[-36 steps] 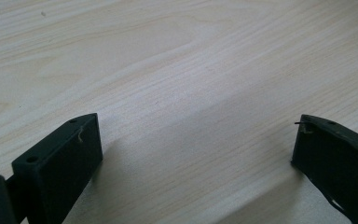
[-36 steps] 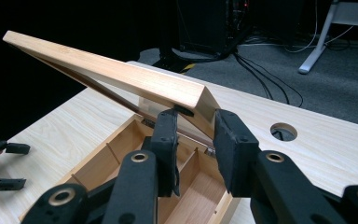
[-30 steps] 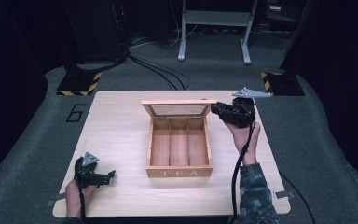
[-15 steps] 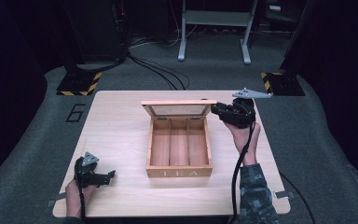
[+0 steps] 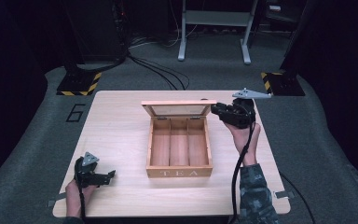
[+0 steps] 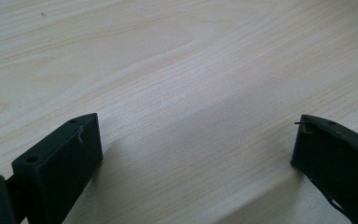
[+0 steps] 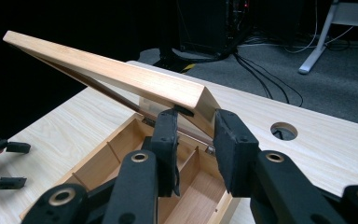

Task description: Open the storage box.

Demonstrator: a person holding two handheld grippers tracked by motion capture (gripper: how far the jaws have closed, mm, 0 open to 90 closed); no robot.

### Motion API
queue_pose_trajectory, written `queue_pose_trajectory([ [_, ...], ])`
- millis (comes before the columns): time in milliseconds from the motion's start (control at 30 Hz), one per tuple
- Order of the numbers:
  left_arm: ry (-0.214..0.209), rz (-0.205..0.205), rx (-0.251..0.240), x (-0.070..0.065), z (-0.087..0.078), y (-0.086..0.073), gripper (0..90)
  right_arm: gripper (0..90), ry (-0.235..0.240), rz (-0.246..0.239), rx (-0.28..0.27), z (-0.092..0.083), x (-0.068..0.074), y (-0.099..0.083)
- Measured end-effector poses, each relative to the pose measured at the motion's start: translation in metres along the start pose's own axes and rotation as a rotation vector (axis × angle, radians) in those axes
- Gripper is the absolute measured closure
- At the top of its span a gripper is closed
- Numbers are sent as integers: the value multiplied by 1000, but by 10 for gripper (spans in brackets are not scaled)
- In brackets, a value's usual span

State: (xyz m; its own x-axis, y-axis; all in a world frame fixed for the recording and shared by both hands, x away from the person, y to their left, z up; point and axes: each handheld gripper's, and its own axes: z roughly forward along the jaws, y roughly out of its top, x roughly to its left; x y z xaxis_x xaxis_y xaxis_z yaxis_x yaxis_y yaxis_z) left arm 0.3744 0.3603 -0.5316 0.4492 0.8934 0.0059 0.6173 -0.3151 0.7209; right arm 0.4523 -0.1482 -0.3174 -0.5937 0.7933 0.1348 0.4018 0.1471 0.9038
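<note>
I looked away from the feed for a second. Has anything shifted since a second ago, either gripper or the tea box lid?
Nothing has visibly changed. The right gripper still holds the right corner of the raised lid of the tea box, and the left gripper still rests open on the table, apart from the box.

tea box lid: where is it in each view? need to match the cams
High view: the lid stands open at the back edge of the tea box, mid-table, with the right gripper at its right end.
Left gripper view: not in it; bare table between open jaws.
Right gripper view: the lid slants across upper centre, a jaw on either side of its near corner.
Shared landmark: the box's three compartments.
</note>
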Motion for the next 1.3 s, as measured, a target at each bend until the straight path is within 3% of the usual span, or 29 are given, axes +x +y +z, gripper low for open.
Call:
queue_pose_trajectory([
  [1300, 4, -2, -3, 0, 0, 0, 14, 700, 4, 10, -7, -2, 2, -6],
])
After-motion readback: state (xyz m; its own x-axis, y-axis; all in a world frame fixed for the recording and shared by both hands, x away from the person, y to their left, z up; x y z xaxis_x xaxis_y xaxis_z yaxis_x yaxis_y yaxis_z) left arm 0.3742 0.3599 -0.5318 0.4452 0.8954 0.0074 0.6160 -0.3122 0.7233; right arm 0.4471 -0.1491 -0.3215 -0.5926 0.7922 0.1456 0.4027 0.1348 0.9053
